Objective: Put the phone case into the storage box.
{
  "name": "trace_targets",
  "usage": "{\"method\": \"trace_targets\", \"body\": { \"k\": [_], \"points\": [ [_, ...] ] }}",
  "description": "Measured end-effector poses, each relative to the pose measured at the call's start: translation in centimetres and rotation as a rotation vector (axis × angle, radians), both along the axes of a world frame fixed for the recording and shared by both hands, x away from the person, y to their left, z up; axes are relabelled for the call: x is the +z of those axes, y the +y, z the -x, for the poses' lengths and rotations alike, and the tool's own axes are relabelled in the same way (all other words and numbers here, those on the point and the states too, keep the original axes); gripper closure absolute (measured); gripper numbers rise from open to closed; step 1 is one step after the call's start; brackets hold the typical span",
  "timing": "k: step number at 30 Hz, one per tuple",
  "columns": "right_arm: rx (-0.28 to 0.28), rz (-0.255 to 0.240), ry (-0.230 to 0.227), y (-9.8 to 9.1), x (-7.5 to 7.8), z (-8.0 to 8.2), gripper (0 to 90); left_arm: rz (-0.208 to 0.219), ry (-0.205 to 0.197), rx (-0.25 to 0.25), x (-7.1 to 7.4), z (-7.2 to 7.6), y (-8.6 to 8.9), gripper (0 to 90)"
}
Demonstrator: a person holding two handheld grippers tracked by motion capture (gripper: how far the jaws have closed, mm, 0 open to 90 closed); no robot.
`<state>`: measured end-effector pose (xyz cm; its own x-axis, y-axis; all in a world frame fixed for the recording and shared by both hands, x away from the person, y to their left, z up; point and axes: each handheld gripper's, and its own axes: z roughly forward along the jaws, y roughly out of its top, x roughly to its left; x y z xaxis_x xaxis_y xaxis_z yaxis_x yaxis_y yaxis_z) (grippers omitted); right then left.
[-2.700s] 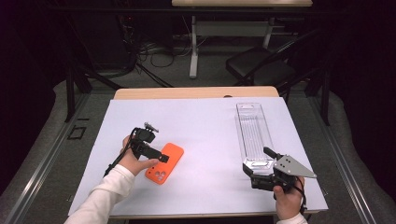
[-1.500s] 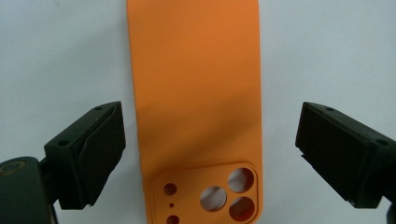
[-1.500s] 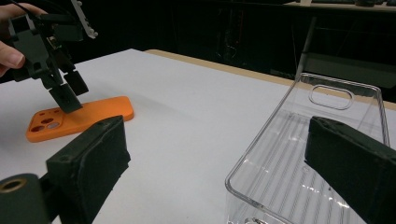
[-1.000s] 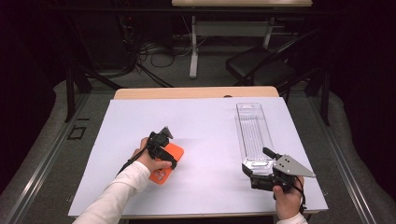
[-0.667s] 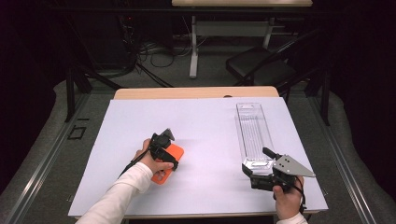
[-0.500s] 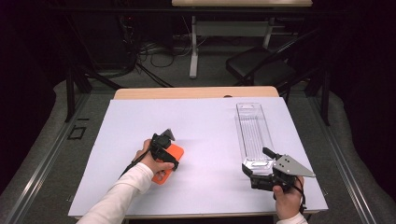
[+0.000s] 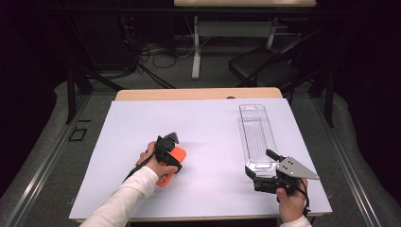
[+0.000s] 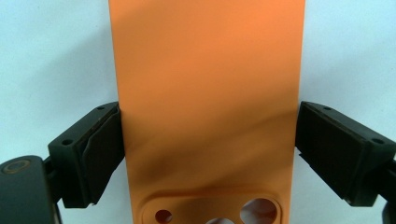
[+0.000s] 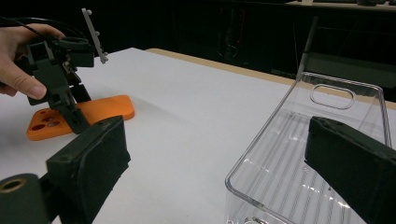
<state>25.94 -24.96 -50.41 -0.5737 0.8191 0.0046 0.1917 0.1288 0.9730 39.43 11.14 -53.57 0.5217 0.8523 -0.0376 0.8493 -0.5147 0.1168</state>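
An orange phone case (image 7: pixel 177 154) lies flat on the white table sheet (image 7: pixel 213 123), its camera holes toward the person. My left gripper (image 7: pixel 170 158) points down over it. In the left gripper view the case (image 8: pixel 208 70) sits between the two black pads (image 8: pixel 105 149), which have just been closing and now meet its long edges. A clear plastic tray (image 7: pixel 257 135) lies lengthwise at the right. My right gripper (image 7: pixel 260 164) rests at the tray's near end, its jaws wide apart around the tray's corner (image 9: pixel 303 154) without gripping it.
The right gripper view shows the left gripper (image 9: pixel 74 121) and its hand over the orange case (image 9: pixel 102 109). The table's wooden far edge (image 7: pixel 198 93) borders a dark floor with cables and a black chair (image 7: pixel 265 71).
The left gripper moved right from beside the orange case onto it and tipped down over it. Over the last second it barely shifted. The right gripper stayed put.
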Motion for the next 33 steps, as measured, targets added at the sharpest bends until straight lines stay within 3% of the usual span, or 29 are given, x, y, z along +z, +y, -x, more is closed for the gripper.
{"method": "trace_targets", "body": {
  "k": [17,20,26,33],
  "points": [
    [-0.003,-0.002,-0.001,0.0,0.0,0.0,5.5,-0.013,0.013,-0.015,0.3,-0.1,0.2,15.7],
    [-0.003,-0.001,0.000,0.0,0.0,0.0,5.5,0.005,-0.004,-0.023,0.7,-0.1,0.2,15.7],
    [-0.004,0.003,0.002,0.0,0.0,0.0,5.5,0.001,-0.022,-0.048,2.1,-0.2,0.5,15.8],
    [-0.005,0.005,-0.001,0.0,0.0,0.0,5.5,-0.032,-0.053,-0.093,3.3,-0.3,0.8,15.8]
  ]
}}
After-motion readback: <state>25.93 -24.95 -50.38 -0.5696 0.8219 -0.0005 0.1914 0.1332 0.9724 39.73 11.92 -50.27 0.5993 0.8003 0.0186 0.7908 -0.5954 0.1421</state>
